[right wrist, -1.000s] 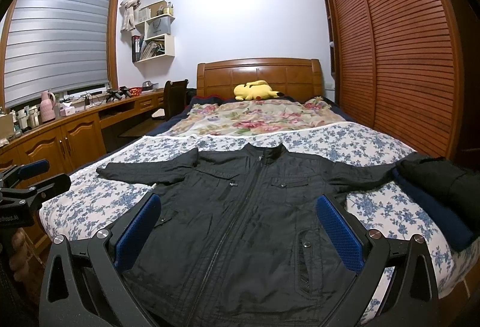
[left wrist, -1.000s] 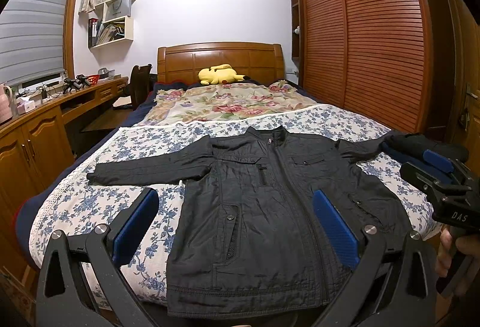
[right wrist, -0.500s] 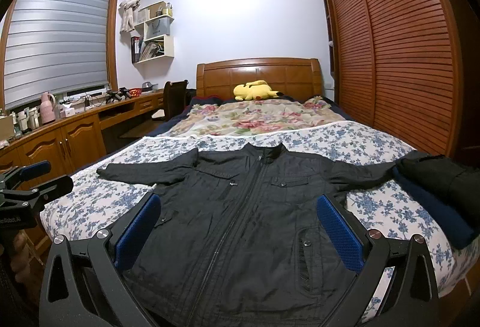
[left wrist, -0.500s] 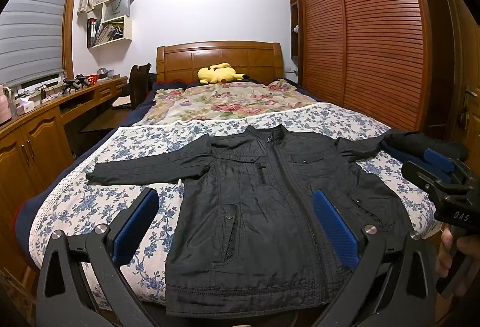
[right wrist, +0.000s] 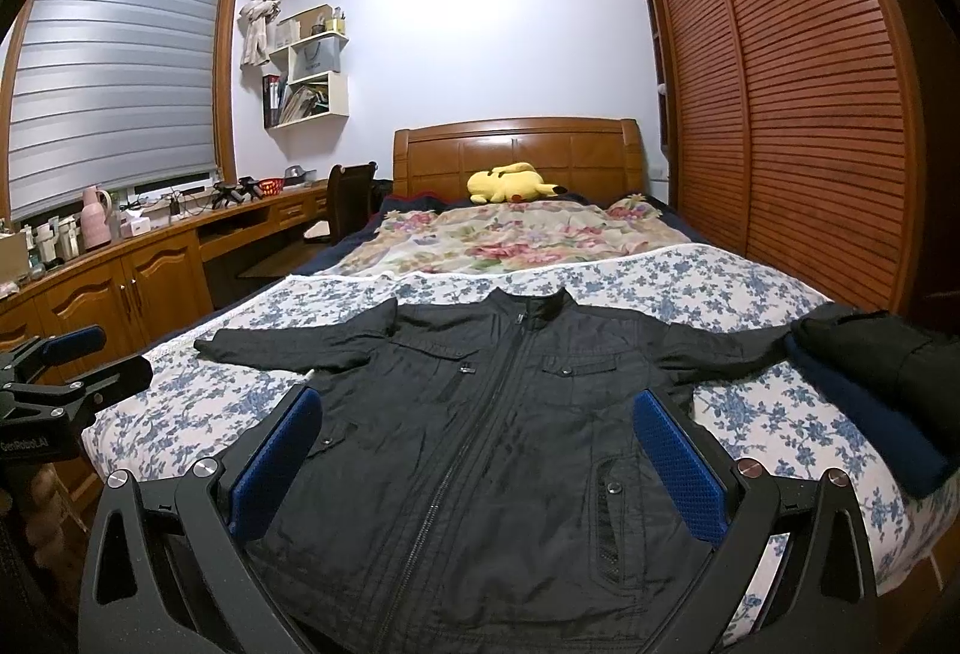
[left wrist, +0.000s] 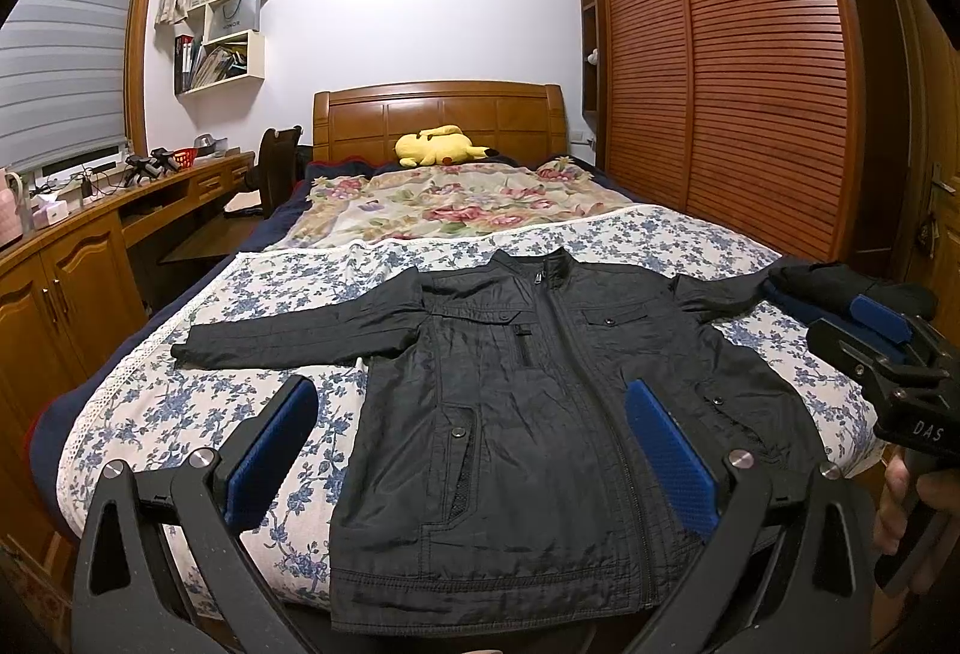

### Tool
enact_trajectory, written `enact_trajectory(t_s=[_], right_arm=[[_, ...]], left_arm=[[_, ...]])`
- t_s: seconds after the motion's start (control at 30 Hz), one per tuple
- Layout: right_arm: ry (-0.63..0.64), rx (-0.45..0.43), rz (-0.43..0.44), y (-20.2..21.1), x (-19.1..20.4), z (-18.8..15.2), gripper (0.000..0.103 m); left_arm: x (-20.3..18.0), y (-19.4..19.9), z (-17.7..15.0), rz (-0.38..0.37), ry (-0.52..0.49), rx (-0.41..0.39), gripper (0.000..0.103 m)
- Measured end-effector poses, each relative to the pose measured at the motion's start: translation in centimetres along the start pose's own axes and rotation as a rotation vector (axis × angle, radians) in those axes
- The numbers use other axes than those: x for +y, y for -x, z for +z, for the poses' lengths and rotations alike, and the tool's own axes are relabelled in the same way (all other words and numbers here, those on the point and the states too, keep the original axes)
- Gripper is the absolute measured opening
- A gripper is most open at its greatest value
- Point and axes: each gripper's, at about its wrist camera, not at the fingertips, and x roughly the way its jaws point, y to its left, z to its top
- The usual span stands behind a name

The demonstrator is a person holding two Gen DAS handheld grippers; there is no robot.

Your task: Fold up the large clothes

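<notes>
A black zip jacket [left wrist: 540, 390] [right wrist: 492, 426] lies flat and face up on the bed, zipped, both sleeves spread out to the sides. My left gripper [left wrist: 471, 420] hangs open above the jacket's lower left part, nothing between its blue pads [left wrist: 270, 450]. My right gripper [right wrist: 477, 432] is open too, over the jacket's lower middle, holding nothing. The right gripper [left wrist: 888, 348] also shows at the right edge of the left wrist view, with a hand [left wrist: 900, 498] on its handle. The left gripper [right wrist: 66, 360] shows at the left edge of the right wrist view.
The bed [left wrist: 630, 240] has a blue-flowered sheet and a floral quilt [left wrist: 456, 204]. A yellow plush toy [left wrist: 438, 147] lies by the headboard. Dark folded clothes [right wrist: 870, 378] sit on the bed's right edge. A wooden desk [right wrist: 138, 258] runs along the left, a slatted wardrobe [left wrist: 750, 66] along the right.
Almost nothing moved; both views have shifted very slightly, and both grippers stay open above the jacket.
</notes>
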Motion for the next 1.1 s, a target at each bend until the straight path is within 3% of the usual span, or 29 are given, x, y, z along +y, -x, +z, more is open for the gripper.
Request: enact_trajectory(t_s=[0.83, 1.1], right_arm=[[0.002, 0.008, 0.004, -0.3, 0.1, -0.1, 0.103], [-0.001, 0.035, 0.026, -1.4, -0.2, -0.3, 0.103]], left_arm=[[-1.3, -0.9, -1.0, -0.002, -0.005, 0.008, 0.103], [-0.2, -3.2, -2.0, 0.017, -0.003, 0.048, 0.103]])
